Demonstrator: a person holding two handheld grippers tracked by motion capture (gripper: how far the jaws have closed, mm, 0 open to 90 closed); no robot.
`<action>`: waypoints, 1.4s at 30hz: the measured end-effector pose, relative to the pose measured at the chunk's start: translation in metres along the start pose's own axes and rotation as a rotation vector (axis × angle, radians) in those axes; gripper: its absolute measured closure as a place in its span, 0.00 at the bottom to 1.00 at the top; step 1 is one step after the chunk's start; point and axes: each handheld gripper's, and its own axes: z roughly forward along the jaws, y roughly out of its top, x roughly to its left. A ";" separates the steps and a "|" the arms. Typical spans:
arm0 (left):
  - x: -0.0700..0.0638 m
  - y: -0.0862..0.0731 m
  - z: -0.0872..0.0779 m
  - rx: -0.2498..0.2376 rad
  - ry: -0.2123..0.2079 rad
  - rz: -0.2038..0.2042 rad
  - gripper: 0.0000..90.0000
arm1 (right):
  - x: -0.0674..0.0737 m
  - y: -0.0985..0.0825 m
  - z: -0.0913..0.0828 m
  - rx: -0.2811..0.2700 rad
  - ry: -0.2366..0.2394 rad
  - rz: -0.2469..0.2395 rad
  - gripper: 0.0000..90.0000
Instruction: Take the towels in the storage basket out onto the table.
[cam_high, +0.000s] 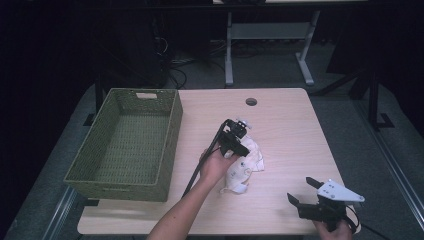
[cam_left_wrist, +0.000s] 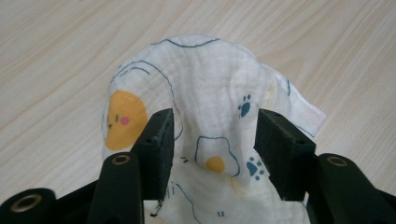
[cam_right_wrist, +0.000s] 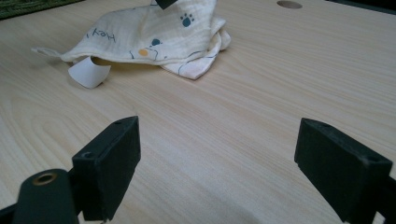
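A crumpled white cloth (cam_high: 251, 161) printed with egg yolks and blue paw prints lies mid-table. My left gripper (cam_high: 240, 149) points down onto it. In the left gripper view the jaws of this gripper (cam_left_wrist: 215, 135) stand apart on either side of a raised fold of the cloth (cam_left_wrist: 210, 88), close to it but not pinching it. The right gripper (cam_high: 302, 190) hovers open near the table's front right corner. In its own view the right gripper (cam_right_wrist: 217, 149) has bare wood between its jaws, and the cloth (cam_right_wrist: 154, 37) lies farther off with a white tag (cam_right_wrist: 88, 72) sticking out.
A green woven basket (cam_high: 172, 130) with nothing in it stands on the table's left side. A round cable hole (cam_high: 251, 102) sits near the table's far edge. Bare wood lies right of the cloth. Desk legs and cables stand on the floor beyond.
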 end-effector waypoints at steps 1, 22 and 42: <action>0.000 0.000 -0.001 0.000 -0.002 0.002 0.51 | 0.000 0.000 0.000 0.001 -0.001 -0.001 0.16; -0.002 -0.008 -0.011 -0.069 -0.037 -0.015 0.40 | 0.001 -0.001 -0.001 0.003 -0.020 0.002 0.15; 0.003 -0.036 -0.037 -0.136 -0.031 -0.018 0.36 | 0.001 -0.002 0.000 0.011 -0.034 0.000 0.15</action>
